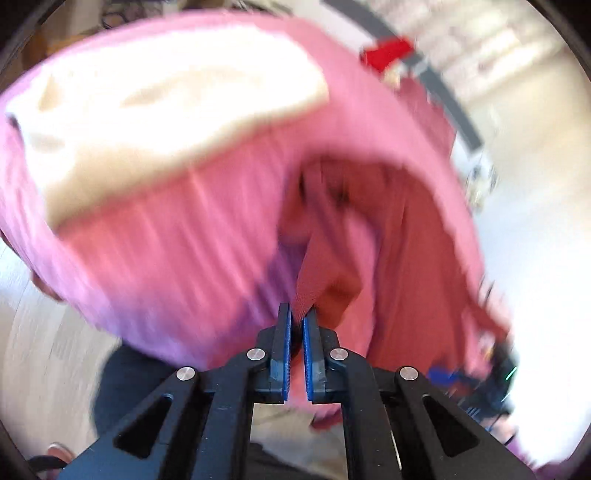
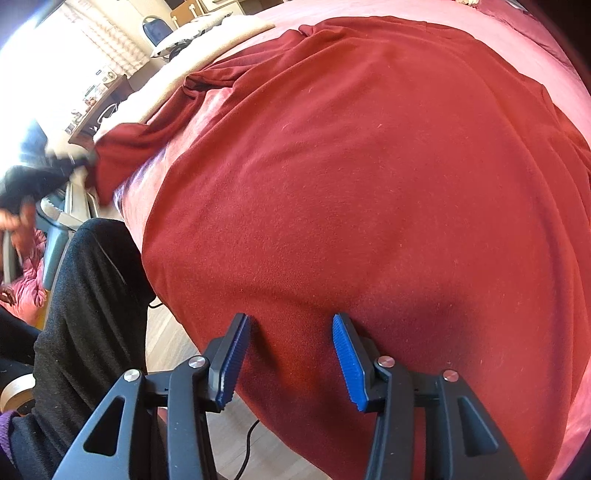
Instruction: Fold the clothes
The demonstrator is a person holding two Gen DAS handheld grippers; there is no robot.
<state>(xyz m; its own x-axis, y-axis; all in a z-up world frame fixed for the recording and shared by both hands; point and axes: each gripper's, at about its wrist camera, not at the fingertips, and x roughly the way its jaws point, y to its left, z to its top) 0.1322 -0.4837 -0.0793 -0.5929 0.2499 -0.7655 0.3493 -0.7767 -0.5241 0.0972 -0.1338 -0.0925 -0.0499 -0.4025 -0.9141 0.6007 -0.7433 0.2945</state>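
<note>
No words, numbers, labels or signs can be read in either view. The left wrist view is blurred, and nothing written is seen in the right wrist view.

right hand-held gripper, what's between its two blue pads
In the right wrist view, the right hand-held gripper is open, and the dark red garment spread on the pink bed cover fills the gap between its pads; nothing else lies there.

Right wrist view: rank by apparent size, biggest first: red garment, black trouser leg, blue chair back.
1. red garment, fills most of the frame
2. black trouser leg
3. blue chair back, tiny, but it stands far off, so only apparent size counts
</note>
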